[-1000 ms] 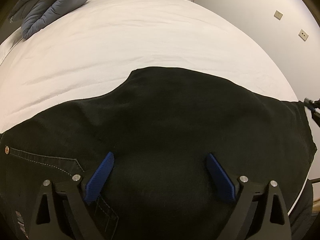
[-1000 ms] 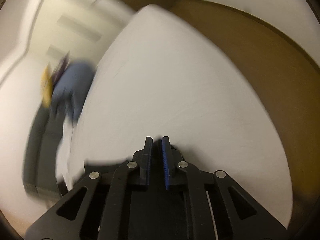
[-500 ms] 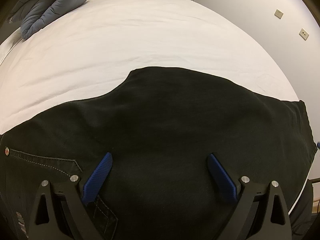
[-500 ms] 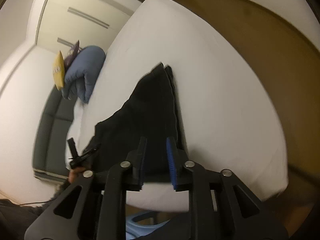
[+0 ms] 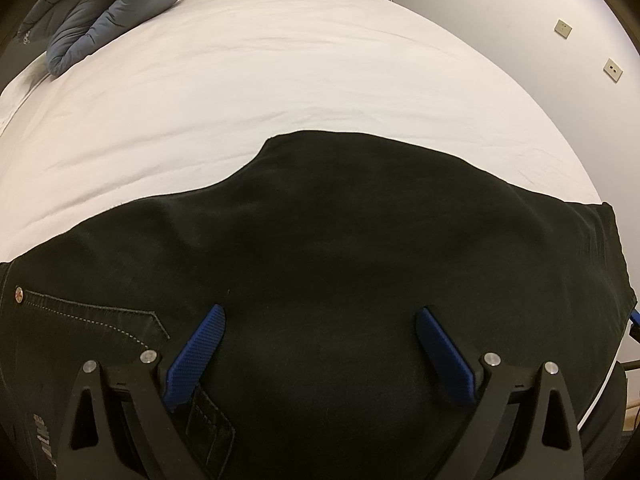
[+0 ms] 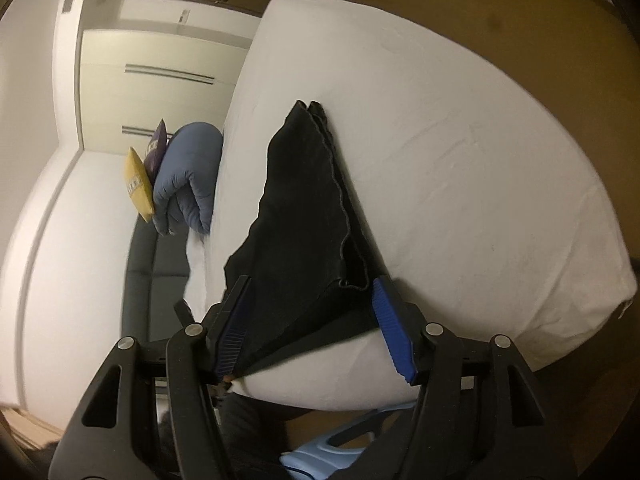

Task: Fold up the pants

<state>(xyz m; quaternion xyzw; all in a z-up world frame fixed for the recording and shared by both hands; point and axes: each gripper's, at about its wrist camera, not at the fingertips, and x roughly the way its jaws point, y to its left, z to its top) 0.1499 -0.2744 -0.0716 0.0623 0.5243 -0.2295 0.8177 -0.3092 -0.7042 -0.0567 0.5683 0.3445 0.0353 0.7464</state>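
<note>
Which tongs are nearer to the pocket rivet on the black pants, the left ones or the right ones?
Left. The left tongs hang open over the waist part of the pants, beside the rivet. The right tongs are open at the hem end.

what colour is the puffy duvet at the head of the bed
Blue-grey; the duvet shows best in the left wrist view.
</note>
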